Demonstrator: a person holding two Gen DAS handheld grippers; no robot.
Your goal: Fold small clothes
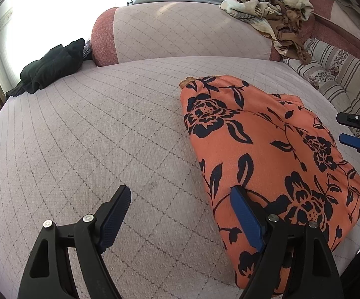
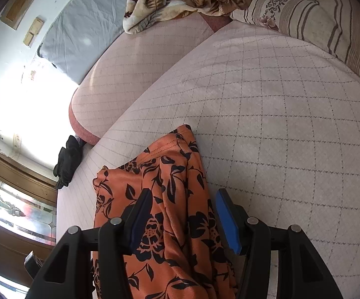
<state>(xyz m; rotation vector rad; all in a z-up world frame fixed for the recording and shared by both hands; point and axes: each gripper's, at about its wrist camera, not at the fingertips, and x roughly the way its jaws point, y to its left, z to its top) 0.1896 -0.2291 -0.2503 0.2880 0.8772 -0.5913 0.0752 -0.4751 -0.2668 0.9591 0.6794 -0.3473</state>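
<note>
while both grippers hang over a quilted pink mattress (image 1: 92,149), an orange garment with a black flower print (image 1: 262,154) lies folded into a thick, roughly rectangular bundle, filling the left wrist view from about one o'clock down to five o'clock. the left gripper (image 1: 180,220) stands wide apart with nothing between its fingers; its right finger sits over the garment's near left edge, its left finger over bare mattress toward seven o'clock. in the right wrist view the right gripper (image 2: 183,220) is about half spread, and a raised fold of the garment runs up between its two fingers toward twelve o'clock; the pads look to stand just clear of the cloth, so it does not appear to be gripping (the fisheye curve makes this hard to be sure of). the chief risk from here is that the right jaws close on only the top layer of that ridge, so a lift would peel the stack open and undo the folds. a second risk is that the left finger drags the near edge sideways and skews the bundle. at the far side, around one o'clock, a heap of crumpled patterned cloth (image 1: 267,2) waits, and a dark garment (image 1: 53,67) lies at ten o'clock, both well apart from the work.
</note>
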